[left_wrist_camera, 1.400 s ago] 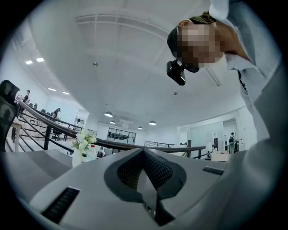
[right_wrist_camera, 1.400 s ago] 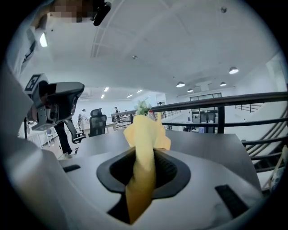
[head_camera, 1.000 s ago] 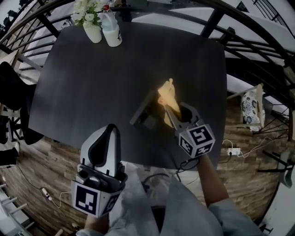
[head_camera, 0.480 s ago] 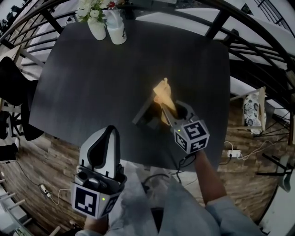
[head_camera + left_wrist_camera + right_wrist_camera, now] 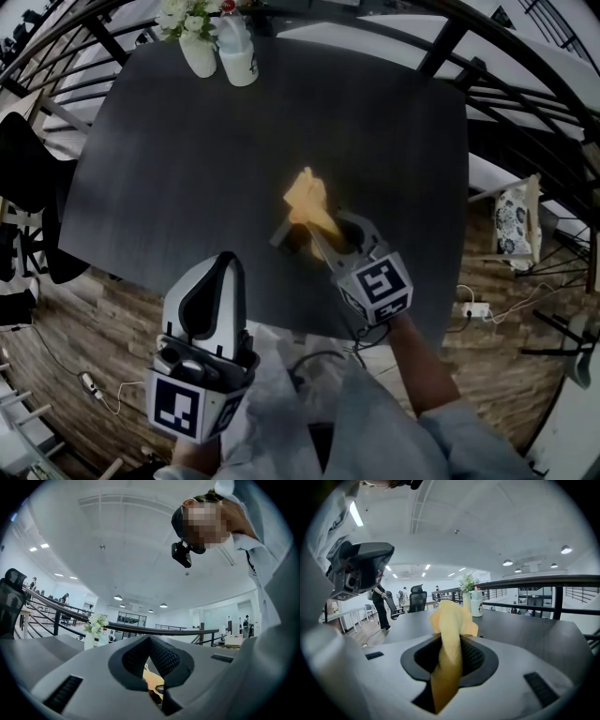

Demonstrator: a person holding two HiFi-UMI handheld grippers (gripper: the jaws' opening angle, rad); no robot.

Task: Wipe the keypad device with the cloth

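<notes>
Cloth (image 5: 306,199): yellow, pinched partway along its length in my right gripper. Its free end bunches and fans out past the jaw tips. In the right gripper view a tail of it hangs back through the gap behind them.
Right gripper (image 5: 322,236): jaws clenched on the cloth. I see it reaching in over the near edge of the surface, tips pointing away from the person and slightly left.
Keypad device (image 5: 287,234): dark slab lying on the surface near its front edge, just left of the right gripper's jaws. In the head view the cloth's bunched end overlaps its far corner. I cannot tell whether the cloth is actually pressing on it.
Left gripper (image 5: 227,264): held off the surface, low and close to the person's body, well apart from the device. In the left gripper view its jaws meet tip to tip with nothing between them.
Surface (image 5: 187,141): dark and wide, carrying the device towards its near side.
Vase (image 5: 198,56): white, with pale flowers, at the far left corner of the surface.
Bottle (image 5: 238,58): white, standing upright just beside the vase, on its right.
</notes>
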